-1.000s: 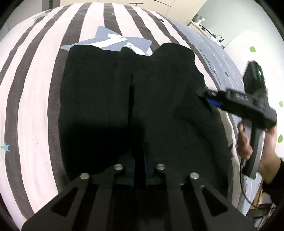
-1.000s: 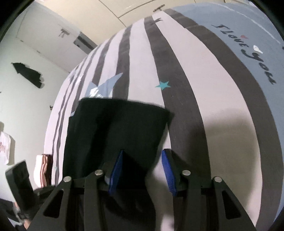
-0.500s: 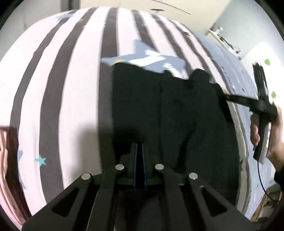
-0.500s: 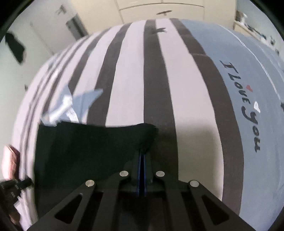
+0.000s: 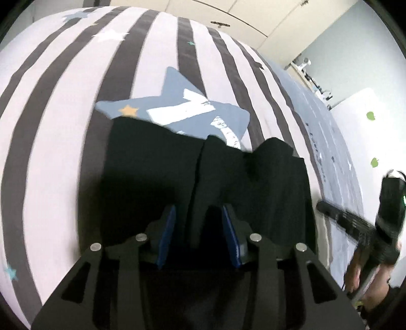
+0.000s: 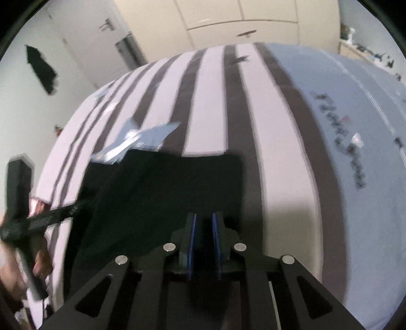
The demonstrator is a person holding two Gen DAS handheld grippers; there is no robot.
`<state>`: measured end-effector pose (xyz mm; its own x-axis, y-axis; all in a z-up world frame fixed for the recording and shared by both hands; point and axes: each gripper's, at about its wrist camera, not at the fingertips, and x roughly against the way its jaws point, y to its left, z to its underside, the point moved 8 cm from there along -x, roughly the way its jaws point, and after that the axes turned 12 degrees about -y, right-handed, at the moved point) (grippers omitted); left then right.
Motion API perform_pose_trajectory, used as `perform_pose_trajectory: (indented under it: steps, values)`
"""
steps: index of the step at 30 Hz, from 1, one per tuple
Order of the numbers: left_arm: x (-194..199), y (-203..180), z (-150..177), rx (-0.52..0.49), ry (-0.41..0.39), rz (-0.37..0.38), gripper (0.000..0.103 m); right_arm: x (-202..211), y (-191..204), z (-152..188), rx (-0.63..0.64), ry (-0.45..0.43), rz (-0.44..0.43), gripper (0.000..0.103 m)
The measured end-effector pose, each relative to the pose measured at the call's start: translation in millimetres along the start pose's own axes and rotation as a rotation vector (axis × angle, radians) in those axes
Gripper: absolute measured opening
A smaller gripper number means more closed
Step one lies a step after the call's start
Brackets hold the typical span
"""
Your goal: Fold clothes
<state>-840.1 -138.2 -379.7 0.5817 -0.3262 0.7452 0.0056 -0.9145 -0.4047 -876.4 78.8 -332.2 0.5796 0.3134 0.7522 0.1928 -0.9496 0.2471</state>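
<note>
While both sets of jaws have just been opening off the black garment (image 5: 203,177) on the striped bed (image 5: 50,152), left gripper (image 5: 199,238) half-wide, right gripper (image 6: 203,241) narrow: lift clear, keep folds flat.

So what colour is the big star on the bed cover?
The big star is blue with white markings, clearest in the left wrist view.

The garment (image 5: 177,165) lies on the bed (image 5: 50,127), its far edge overlapping a star print (image 5: 182,106); cupboards (image 6: 241,17) stand behind.
</note>
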Motion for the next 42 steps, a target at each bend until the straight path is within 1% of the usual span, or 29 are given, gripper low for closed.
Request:
perform_pose_trajectory:
  steps: [1, 3, 4, 5, 6, 9, 11, 14, 15, 17, 19, 22, 23, 24, 26, 28, 29, 30, 32, 34, 35, 36, 37, 38, 40, 42]
  values:
    - [-5, -5, 0, -0.031, 0.006, -0.015, 0.035, -2, 4, 7, 0.005, 0.013, -0.014, 0.013]
    - [-12, -13, 1, -0.098, 0.018, -0.052, 0.034, -11, 3, 16, -0.007, 0.031, -0.008, 0.013]
    - [-14, -13, 0, -0.117, 0.025, -0.073, 0.030, -15, 3, 20, -0.014, 0.040, -0.005, 0.013]
    - [-15, -13, -1, -0.136, 0.033, -0.093, 0.007, -20, 2, 24, -0.020, 0.048, -0.002, 0.012]
    - [-15, -13, -3, -0.149, 0.037, -0.108, 0.002, -22, -1, 24, -0.032, 0.047, -0.002, 0.011]
    - [-4, -8, -15, -0.162, 0.024, -0.126, 0.002, -26, -7, 21, -0.045, 0.044, -0.002, 0.009]
    - [7, 2, -28, -0.163, 0.008, -0.145, 0.002, -28, -9, 19, -0.030, 0.051, 0.000, 0.008]
    - [19, 14, -43, -0.133, 0.002, -0.122, 0.001, -30, -13, 17, -0.023, 0.057, -0.002, 0.006]
    - [17, 14, -43, -0.150, 0.016, -0.126, 0.001, -31, -13, 16, -0.022, 0.058, -0.002, 0.005]
    - [10, 15, -35, -0.184, 0.048, -0.161, 0.002, -33, -10, 17, -0.013, 0.061, 0.004, 0.005]
    - [4, 21, -33, -0.163, 0.036, -0.203, 0.004, -36, -7, 13, -0.003, 0.062, 0.013, 0.005]
    - [7, 45, -39, -0.070, -0.023, -0.308, 0.005, -52, -4, 3, 0.010, 0.062, 0.021, 0.005]
    - [7, 52, -39, -0.030, -0.030, -0.315, 0.012, -59, -2, -1, 0.014, 0.062, 0.023, 0.005]
    - [4, 54, -36, 0.014, -0.016, -0.271, 0.018, -59, -1, -2, 0.023, 0.058, 0.027, 0.005]
    - [1, 53, -32, 0.045, -0.005, -0.217, 0.024, -56, 1, -5, 0.051, 0.039, 0.046, 0.005]
    - [-1, 44, -31, 0.016, -0.010, -0.194, 0.028, -52, 3, -11, 0.068, 0.009, 0.059, 0.008]
    - [-2, 40, -31, 0.005, -0.012, -0.186, 0.032, -51, 3, -14, 0.059, -0.004, 0.057, 0.008]
    - [-3, 38, -31, 0.002, -0.012, -0.188, 0.034, -50, 2, -18, 0.048, -0.016, 0.054, 0.009]
    - [-5, 34, -33, -0.002, -0.020, -0.193, 0.034, -45, 0, -20, 0.025, -0.023, 0.054, 0.009]
    - [-4, 29, -35, -0.013, -0.029, -0.184, 0.034, -68, 4, -29, 0.019, -0.008, 0.059, 0.010]
    - [-5, 27, -34, -0.030, -0.018, -0.187, 0.032, -71, 4, -28, 0.027, 0.002, 0.063, 0.010]
    - [-7, 24, -31, -0.054, 0.000, -0.186, 0.018, -75, 4, -26, 0.034, 0.011, 0.065, 0.011]
    - [-9, 20, -29, -0.078, 0.018, -0.185, 0.008, -78, 4, -25, 0.040, 0.019, 0.066, 0.011]
    - [-10, 18, -27, -0.101, 0.032, -0.186, 0.003, -80, 3, -26, 0.031, 0.022, 0.065, 0.011]
    - [-2, 13, -26, -0.133, 0.029, -0.190, 0.002, -83, 1, -30, 0.013, 0.027, 0.063, 0.011]
    - [10, 18, -32, -0.122, 0.006, -0.194, 0.002, -86, 0, -34, -0.002, 0.030, 0.064, 0.011]
